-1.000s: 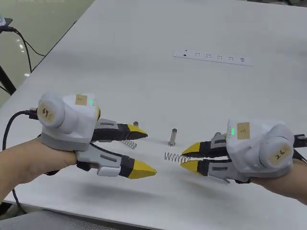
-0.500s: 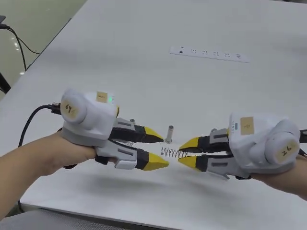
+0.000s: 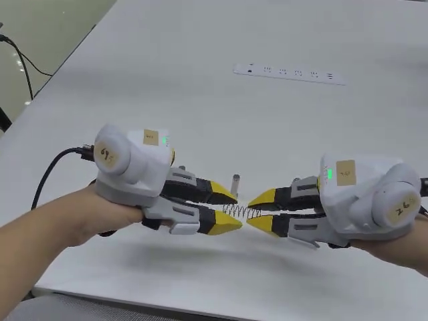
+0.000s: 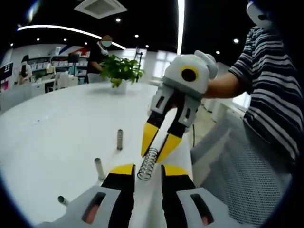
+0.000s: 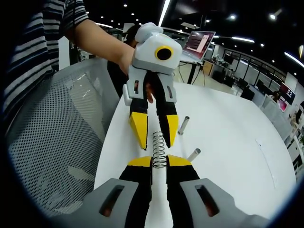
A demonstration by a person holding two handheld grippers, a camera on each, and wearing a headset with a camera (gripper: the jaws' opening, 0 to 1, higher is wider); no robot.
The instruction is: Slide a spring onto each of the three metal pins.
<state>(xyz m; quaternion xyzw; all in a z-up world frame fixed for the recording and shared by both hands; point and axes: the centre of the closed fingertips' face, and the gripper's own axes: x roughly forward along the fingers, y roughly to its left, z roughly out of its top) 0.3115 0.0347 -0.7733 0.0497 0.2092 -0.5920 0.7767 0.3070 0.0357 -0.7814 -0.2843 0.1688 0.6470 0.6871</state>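
Right hand-held gripper [image 3: 249, 212] pinches thin silver coil spring [image 5: 159, 148]; left hand-held gripper [image 3: 237, 211], jaws slightly apart, straddles its free end: close gently, squarely.

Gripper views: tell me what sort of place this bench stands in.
Probably an open-plan office or lab: a ceiling vent among recessed spotlights, a potted plant on the long white table, and more desks with a lit laptop screen beyond.

No text reads for certain. A handwritten two-digit mark sits on the round cap of the left gripper [image 3: 234, 210], perhaps 59, and of the right gripper [image 3: 251, 212], perhaps 26. Their tan stickers [image 3: 150, 138] are illegible.
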